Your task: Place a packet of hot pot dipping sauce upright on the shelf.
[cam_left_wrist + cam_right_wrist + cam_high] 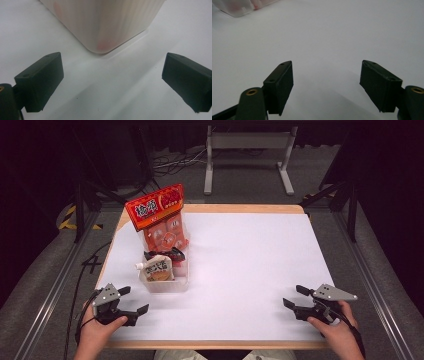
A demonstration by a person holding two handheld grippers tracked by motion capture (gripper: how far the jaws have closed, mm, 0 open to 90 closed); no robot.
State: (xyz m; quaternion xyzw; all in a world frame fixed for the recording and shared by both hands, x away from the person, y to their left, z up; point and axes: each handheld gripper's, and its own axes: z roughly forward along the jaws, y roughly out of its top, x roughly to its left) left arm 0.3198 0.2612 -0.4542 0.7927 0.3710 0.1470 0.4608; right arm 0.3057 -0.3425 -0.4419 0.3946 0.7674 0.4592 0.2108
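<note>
Both my grippers rest low on the white table (240, 270), jaws spread wide and holding nothing. Left gripper (131, 301) sits just beside the near corner of the translucent plastic bin (167, 285), which carries an upright spouted pouch (157, 270) and a tall red snack pack (160, 217). Right gripper (296, 296) lies well apart.

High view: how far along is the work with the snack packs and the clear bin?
Looks done: the clear bin holds the tall red snack bag, a dark packet and a spouted pouch. In hand: nothing; the left gripper and right gripper both rest open, apart from the bin, the left one nearer it. Left: whether anything remains can't be judged, since the white table carries no loose items.
</note>
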